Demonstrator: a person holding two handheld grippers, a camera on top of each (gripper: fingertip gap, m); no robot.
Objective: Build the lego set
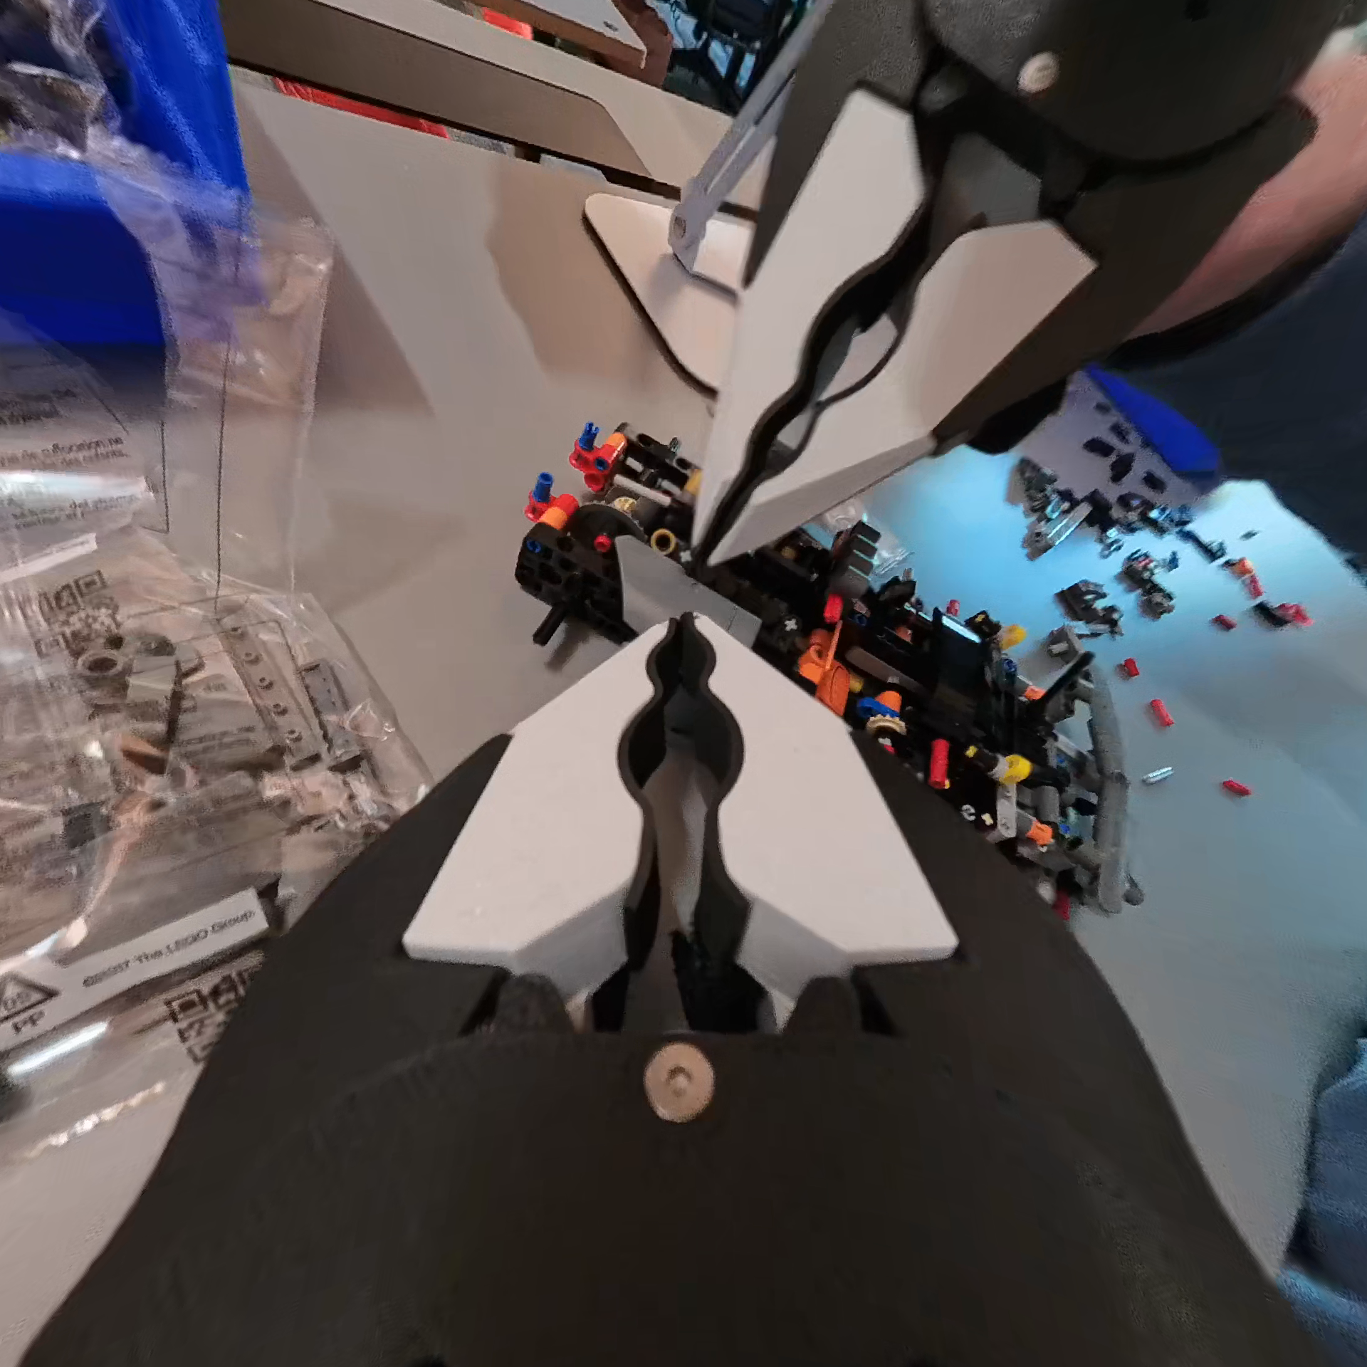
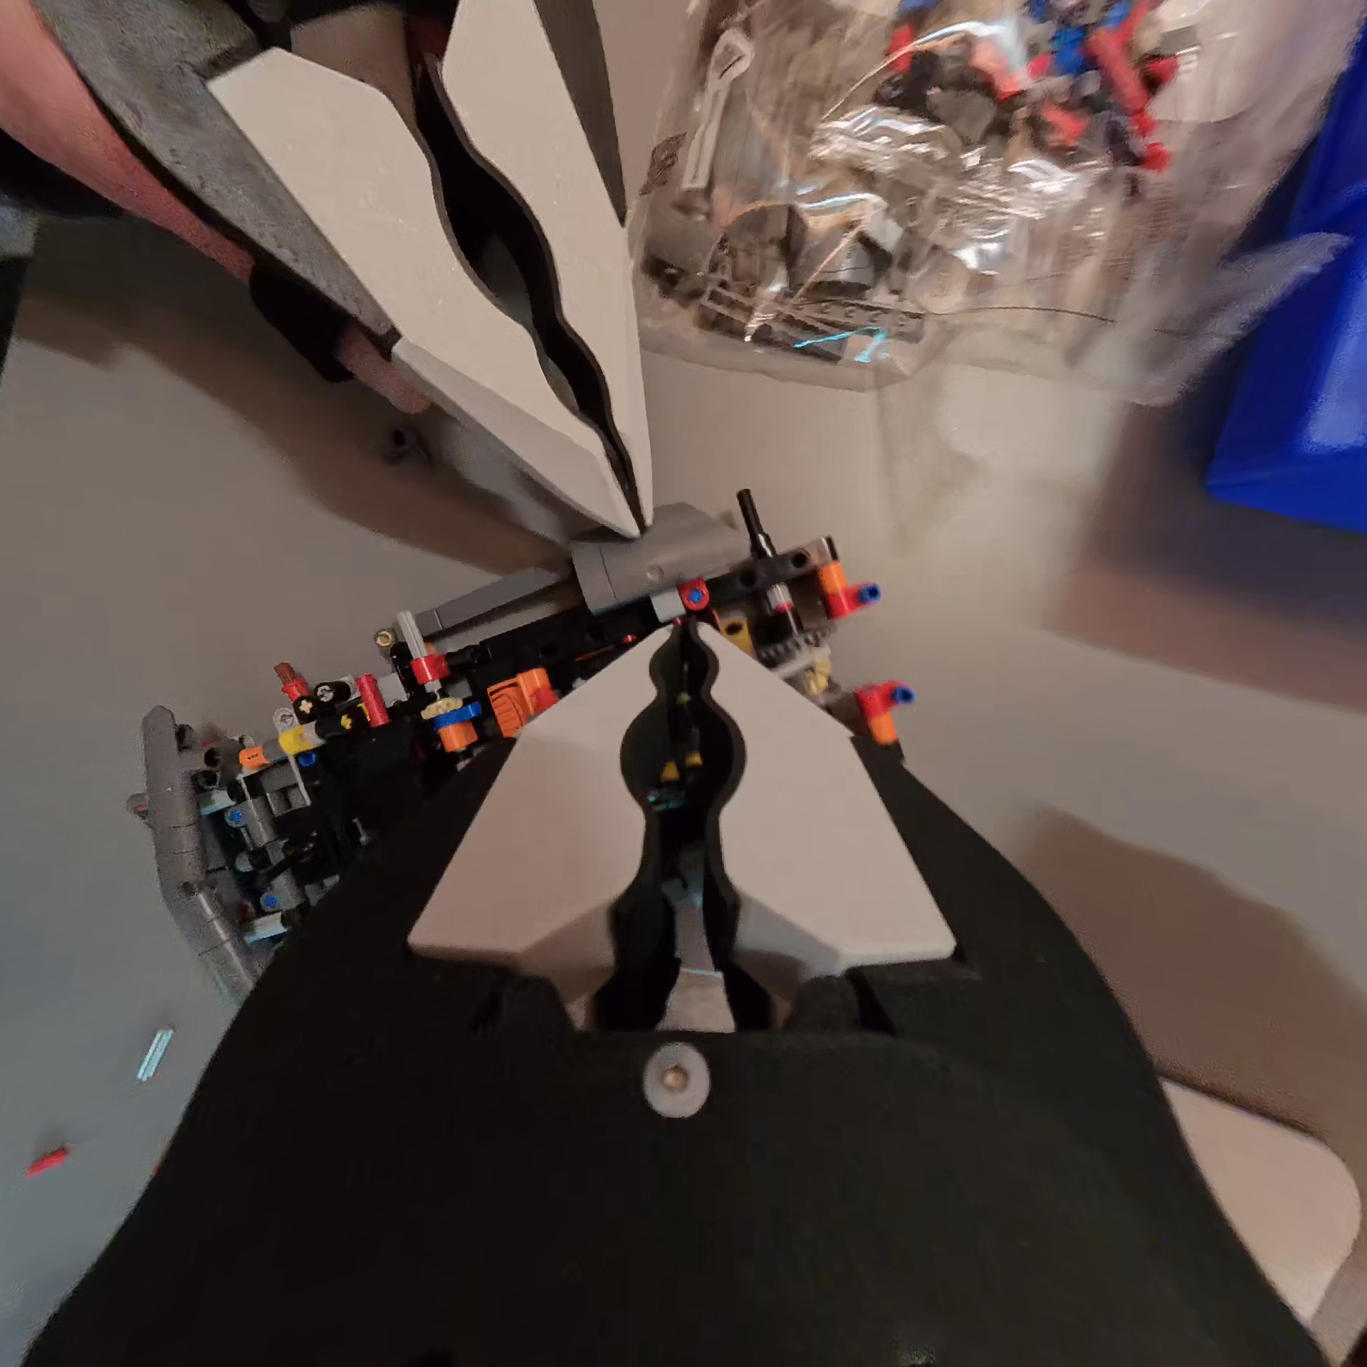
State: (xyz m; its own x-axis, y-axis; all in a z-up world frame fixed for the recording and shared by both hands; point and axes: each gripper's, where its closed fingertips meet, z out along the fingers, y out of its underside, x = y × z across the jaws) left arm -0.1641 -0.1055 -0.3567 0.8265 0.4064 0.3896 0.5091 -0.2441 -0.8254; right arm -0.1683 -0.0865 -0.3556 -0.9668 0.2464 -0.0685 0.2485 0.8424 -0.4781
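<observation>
The left gripper [image 1: 684, 620] has its 2 white fingers [image 1: 562, 799] pressed together at the tips, pointing forward and down. The right gripper [image 1: 699, 558] comes in from above opposite it, fingers [image 2: 799, 799] likewise closed to a point. The 2 tips are near each other. A bare forearm [image 1: 1324, 148] shows behind the right gripper.

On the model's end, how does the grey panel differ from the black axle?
The grey panel is broad and flat; the black axle is a thin rod. The panel lies along the model's top, while the axle juts out past its end. The left gripper's shut tips touch the panel and the right gripper's are close by it; nothing touches the axle. Both are fixed to the same end of the lego model.
</observation>
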